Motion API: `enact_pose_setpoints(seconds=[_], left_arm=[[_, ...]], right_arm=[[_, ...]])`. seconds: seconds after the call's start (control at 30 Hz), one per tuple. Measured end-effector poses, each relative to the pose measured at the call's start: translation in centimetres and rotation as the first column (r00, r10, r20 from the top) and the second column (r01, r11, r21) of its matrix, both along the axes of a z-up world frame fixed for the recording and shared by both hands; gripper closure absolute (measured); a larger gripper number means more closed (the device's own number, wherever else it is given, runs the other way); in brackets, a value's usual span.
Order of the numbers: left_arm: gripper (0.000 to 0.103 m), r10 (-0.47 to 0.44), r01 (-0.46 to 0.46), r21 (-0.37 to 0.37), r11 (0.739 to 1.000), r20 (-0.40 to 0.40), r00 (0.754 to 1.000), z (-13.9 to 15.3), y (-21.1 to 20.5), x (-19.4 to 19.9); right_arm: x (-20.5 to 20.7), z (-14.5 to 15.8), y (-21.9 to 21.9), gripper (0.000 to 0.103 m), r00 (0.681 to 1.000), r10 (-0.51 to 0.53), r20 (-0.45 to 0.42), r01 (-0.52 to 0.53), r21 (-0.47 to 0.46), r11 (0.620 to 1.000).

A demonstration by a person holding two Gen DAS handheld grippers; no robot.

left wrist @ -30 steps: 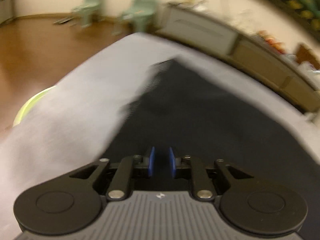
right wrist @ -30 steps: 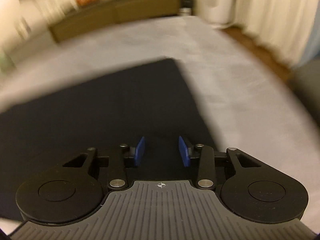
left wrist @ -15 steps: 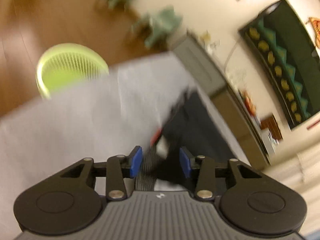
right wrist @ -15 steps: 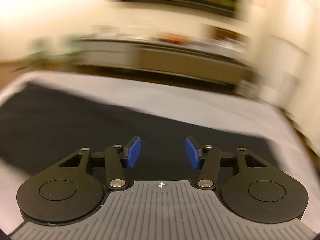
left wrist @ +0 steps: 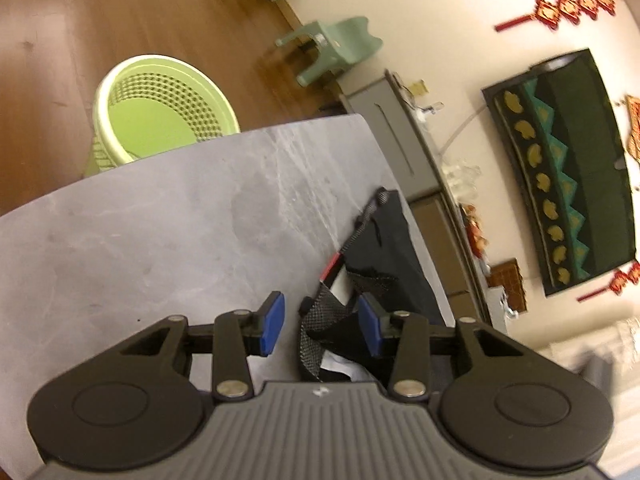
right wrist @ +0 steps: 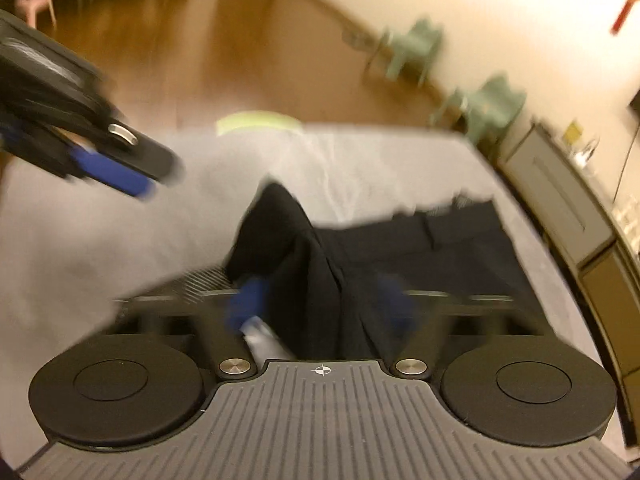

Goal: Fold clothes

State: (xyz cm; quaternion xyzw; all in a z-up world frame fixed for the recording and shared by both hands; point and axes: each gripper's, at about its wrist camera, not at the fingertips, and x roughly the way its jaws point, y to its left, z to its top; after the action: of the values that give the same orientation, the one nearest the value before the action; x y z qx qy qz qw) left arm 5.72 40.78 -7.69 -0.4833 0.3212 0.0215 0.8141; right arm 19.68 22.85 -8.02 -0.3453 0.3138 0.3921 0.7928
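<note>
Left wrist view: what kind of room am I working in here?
Probably a home living room: wood floor, a low cabinet along the wall under a dark wall hanging, small green chairs, and a green laundry basket beside the grey table.

Home living room: wall-mounted television (left wrist: 580, 168), sideboard (left wrist: 404, 140).

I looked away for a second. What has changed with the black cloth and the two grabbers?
The left gripper, nearly closed a second ago, has opened. The black garment, then flat, now lies bunched, a fold rising between the right gripper fingers. It remains on the grey table.
</note>
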Motion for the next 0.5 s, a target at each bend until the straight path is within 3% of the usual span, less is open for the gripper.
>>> enact_pose_setpoints(seconds=[0.03, 0.1, 0.2, 0.33, 0.4, 0.5], left_arm=[[0.063, -0.018, 0.018, 0.007, 1.000, 0.003, 1.000, 0.0, 0.0, 0.2], [0.062, -0.045, 0.045, 0.034, 0.998, 0.002, 0.999, 0.0, 0.0, 0.6], [0.059, -0.153, 0.154, 0.090, 0.984, -0.019, 0.988, -0.5, -1.5, 2.3], [0.058, -0.284, 0.293, 0.193, 0.937, -0.072, 0.956, -1.1, -3.7, 4.4], [0.058, -0.288, 0.299, 0.237, 0.924, -0.080, 0.954, -1.0, -3.9, 4.4], [0.058, -0.259, 0.264, 0.201, 0.943, -0.051, 0.964, -1.2, -3.1, 4.4]], right_arm=[[1.4, 0.8, -0.5, 0.100, 0.998, -0.058, -0.039, 0.059, 0.046, 0.997], [3.8, 2.4, -2.3, 0.100, 0.979, -0.158, -0.126, 0.177, 0.157, 0.972], [6.8, 4.8, -6.2, 0.100, 0.925, -0.261, -0.277, 0.345, 0.321, 0.882], [8.0, 5.3, -9.1, 0.100, 0.871, -0.318, -0.374, 0.459, 0.391, 0.798], [7.4, 4.9, -9.4, 0.100, 0.882, -0.304, -0.359, 0.438, 0.388, 0.811], [3.9, 3.0, -7.2, 0.099, 0.928, -0.179, -0.326, 0.290, 0.335, 0.896]])
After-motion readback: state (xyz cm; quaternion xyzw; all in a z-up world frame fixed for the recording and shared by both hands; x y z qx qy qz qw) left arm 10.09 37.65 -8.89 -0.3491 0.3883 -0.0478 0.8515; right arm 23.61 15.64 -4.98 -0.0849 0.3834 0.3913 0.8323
